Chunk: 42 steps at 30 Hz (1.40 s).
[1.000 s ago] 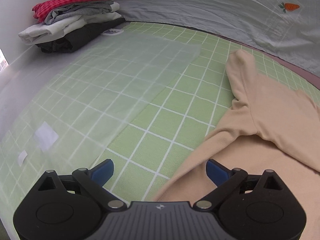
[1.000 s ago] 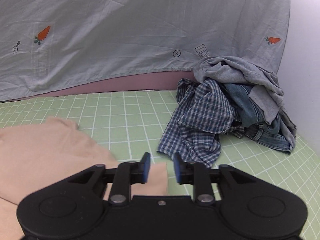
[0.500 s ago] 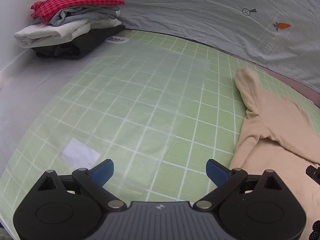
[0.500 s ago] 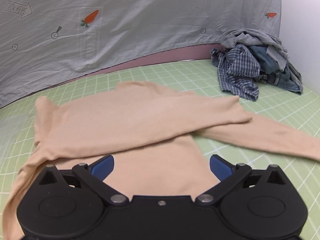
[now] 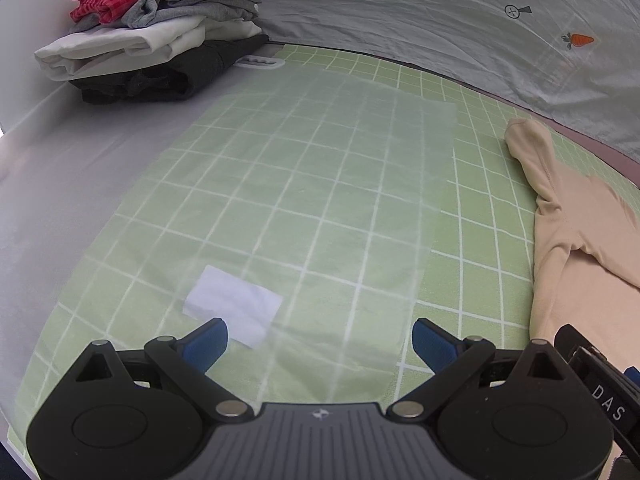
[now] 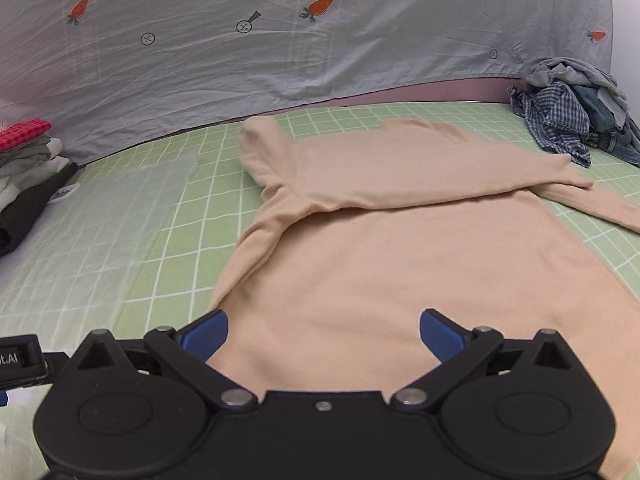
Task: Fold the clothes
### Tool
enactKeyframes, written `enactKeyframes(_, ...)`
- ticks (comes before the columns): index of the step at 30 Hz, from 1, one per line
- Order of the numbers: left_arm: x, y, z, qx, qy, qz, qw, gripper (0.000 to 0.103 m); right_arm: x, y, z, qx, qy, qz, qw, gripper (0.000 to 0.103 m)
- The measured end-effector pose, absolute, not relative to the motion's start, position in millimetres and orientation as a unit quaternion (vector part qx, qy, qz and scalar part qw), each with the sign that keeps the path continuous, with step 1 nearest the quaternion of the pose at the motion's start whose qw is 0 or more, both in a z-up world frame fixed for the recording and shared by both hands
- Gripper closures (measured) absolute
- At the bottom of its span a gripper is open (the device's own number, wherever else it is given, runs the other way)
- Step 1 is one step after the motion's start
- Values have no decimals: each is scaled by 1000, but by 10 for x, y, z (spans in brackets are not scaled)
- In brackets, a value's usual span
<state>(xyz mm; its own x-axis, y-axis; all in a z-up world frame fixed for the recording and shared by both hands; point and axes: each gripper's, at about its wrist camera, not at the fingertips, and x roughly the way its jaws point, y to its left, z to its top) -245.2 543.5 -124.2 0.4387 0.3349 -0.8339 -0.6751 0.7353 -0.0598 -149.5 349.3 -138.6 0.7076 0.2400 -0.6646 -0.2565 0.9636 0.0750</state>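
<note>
A folded stack [image 5: 160, 28] sits at the far left on the green mat [image 5: 280, 208], with a clear sheet [image 5: 312, 184] just beside it. The left gripper [image 5: 320, 340] hovers over this sheet, jaws spread wide and empty. The beige top [image 6: 400, 248] lies flat mid-mat, one sleeve folded across its chest. The right gripper [image 6: 324, 334] hangs over its hem, released. A crumpled pile [image 6: 572, 112] rests far right.
</note>
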Motion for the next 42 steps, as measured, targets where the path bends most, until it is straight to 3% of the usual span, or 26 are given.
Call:
enactKeyframes(6, -2577, 5461, -1303, -198, 435, 315, 820, 5, -1680, 3742, -1407, -41, 352, 144, 924, 1)
enactKeyframes(11, -2624, 5464, -1324, -200, 437, 319, 817, 5, -1710, 3795, -1469, -42, 368, 148, 917, 22)
enactKeyframes(14, -2632, 5463, -1320, -201, 437, 321, 816, 5, -1728, 3821, -1459, -45, 368, 167, 913, 38)
enactKeyframes(19, -2621, 5439, -1316, -200, 436, 324, 816, 5, -1791, 3894, -1447, -60, 368, 208, 904, 77)
enactKeyframes(23, -2583, 5382, -1278, -195, 436, 322, 818, 5, -1823, 3927, -1468, -85, 368, 235, 896, 100)
enactKeyframes(42, -1872, 4185, -1152, -161, 442, 259, 844, 5, -1057, 2343, -1097, 9, 361, 221, 906, 101)
